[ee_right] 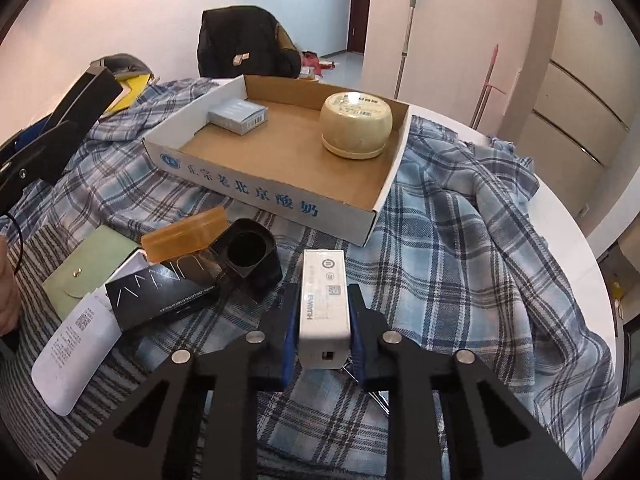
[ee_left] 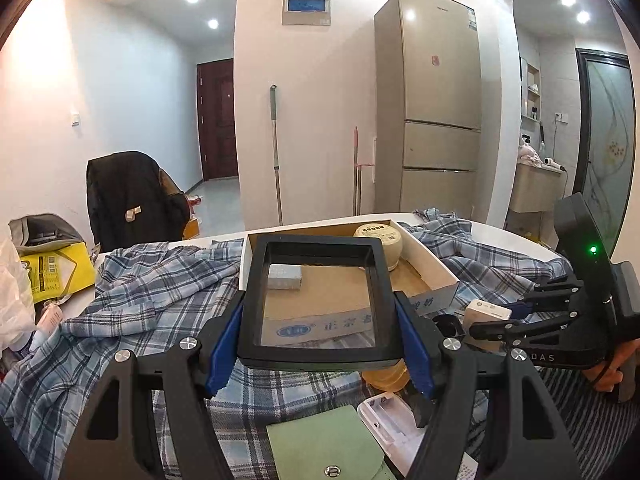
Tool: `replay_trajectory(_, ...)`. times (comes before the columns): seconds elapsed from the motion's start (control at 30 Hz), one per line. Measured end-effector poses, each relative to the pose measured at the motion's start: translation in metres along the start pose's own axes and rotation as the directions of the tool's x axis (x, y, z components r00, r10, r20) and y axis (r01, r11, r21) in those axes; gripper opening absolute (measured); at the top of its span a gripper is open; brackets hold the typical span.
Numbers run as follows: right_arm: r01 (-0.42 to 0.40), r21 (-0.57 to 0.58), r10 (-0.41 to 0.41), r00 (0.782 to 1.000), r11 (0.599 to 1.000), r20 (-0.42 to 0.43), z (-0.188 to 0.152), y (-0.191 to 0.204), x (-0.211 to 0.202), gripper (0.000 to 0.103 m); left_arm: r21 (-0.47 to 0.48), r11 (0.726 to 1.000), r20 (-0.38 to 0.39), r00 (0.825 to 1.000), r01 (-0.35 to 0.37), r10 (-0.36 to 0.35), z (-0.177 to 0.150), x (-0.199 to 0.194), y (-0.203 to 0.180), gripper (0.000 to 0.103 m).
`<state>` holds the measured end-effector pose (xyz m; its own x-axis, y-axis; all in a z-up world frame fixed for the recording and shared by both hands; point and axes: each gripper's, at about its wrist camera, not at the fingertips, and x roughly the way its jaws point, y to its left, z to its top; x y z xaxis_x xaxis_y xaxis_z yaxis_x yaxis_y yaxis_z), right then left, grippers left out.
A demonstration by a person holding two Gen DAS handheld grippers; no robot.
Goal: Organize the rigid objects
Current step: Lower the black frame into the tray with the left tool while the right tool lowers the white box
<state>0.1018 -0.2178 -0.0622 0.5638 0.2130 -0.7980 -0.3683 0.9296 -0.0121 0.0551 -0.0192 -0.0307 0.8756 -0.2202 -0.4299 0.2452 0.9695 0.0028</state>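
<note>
My left gripper (ee_left: 320, 332) is shut on a black rectangular frame with a clear pane (ee_left: 318, 300), held above the table in front of the cardboard tray (ee_left: 434, 264). My right gripper (ee_right: 322, 320) is shut on a white Huawei box (ee_right: 324, 304), held above the plaid cloth; it also shows in the left wrist view (ee_left: 488, 314). The tray (ee_right: 280, 196) holds a small grey box (ee_right: 238, 115) and a round cream container (ee_right: 356, 126).
On the plaid cloth (ee_right: 460, 248) lie an amber case (ee_right: 184, 238), a black open-topped cube (ee_right: 250, 256), a black flat box (ee_right: 160, 292), a green pouch (ee_right: 86, 268) and a white case (ee_right: 74, 356). A chair with a dark jacket (ee_left: 132, 200) stands behind the round white table (ee_right: 560, 216).
</note>
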Motion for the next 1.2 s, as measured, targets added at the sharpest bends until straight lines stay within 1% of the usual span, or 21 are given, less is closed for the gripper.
replay_trajectory(0.07, -0.011, 0.015, 0.011, 1.0, 1.0, 0.025, 0.001, -0.002, -0.004, 0.021, 0.0, 1.0, 0.014, 1.0, -0.009, 0.009, 0.0, -0.003, -0.001, 0.072)
replay_trajectory(0.17, -0.026, 0.035, 0.023, 0.995, 0.999, 0.095, 0.001, -0.004, -0.015, 0.021, 0.002, 1.0, 0.036, 0.999, -0.022, 0.022, 0.001, -0.008, -0.001, 0.072)
replay_trajectory(0.27, 0.008, 0.032, -0.013, 0.987, 0.999, 0.163, 0.001, -0.001, -0.026, 0.021, -0.001, 0.999, 0.049, 0.998, -0.035, 0.035, 0.003, -0.012, -0.001, 0.072)
replay_trajectory(0.4, 0.041, 0.026, -0.046, 0.97, 0.999, 0.238, 0.003, 0.004, -0.039, 0.021, -0.05, 0.997, 0.078, 0.995, -0.061, 0.065, 0.01, -0.019, 0.008, 0.072)
replay_trajectory(0.47, 0.077, 0.026, -0.081, 0.963, 0.997, 0.256, 0.005, 0.007, -0.044, 0.021, -0.071, 0.995, 0.088, 0.993, -0.075, 0.081, 0.014, -0.024, 0.011, 0.072)
replay_trajectory(0.57, 0.092, 0.025, -0.096, 0.961, 0.995, 0.259, 0.01, 0.008, -0.048, 0.021, -0.089, 0.991, 0.092, 0.99, -0.095, 0.103, 0.024, -0.028, 0.014, 0.072)
replay_trajectory(0.67, 0.068, 0.045, -0.077, 0.967, 0.997, 0.244, 0.018, 0.008, -0.054, 0.021, -0.048, 0.982, 0.072, 0.98, -0.183, 0.186, 0.042, -0.02, 0.012, 0.072)
replay_trajectory(0.77, 0.058, 0.047, -0.067, 0.967, 0.997, 0.247, 0.033, 0.01, -0.063, 0.021, -0.085, 0.986, 0.039, 0.989, -0.141, 0.145, 0.06, -0.01, 0.021, 0.072)
replay_trajectory(0.87, 0.048, 0.083, -0.068, 0.965, 0.995, 0.253, 0.06, 0.007, -0.072, 0.021, -0.131, 0.985, 0.004, 0.994, -0.109, 0.11, 0.083, 0.001, 0.027, 0.072)
replay_trajectory(0.97, 0.003, 0.147, -0.043, 0.963, 0.989, 0.267, 0.089, -0.001, -0.079, 0.021, -0.166, 0.98, 0.014, 0.994, -0.105, 0.109, 0.106, 0.011, 0.03, 0.072)
replay_trajectory(1.1, -0.013, 0.203, -0.056, 0.943, 0.979, 0.327, 0.123, -0.009, -0.086, 0.021, -0.189, 0.977, 0.008, 0.994, -0.104, 0.107, 0.129, 0.025, 0.028, 0.072)
replay_trajectory(1.2, -0.034, 0.18, -0.031, 0.936, 0.983, 0.351, 0.132, -0.007, -0.081, 0.021, -0.193, 0.977, -0.029, 0.996, -0.091, 0.087, 0.131, 0.04, 0.028, 0.072)
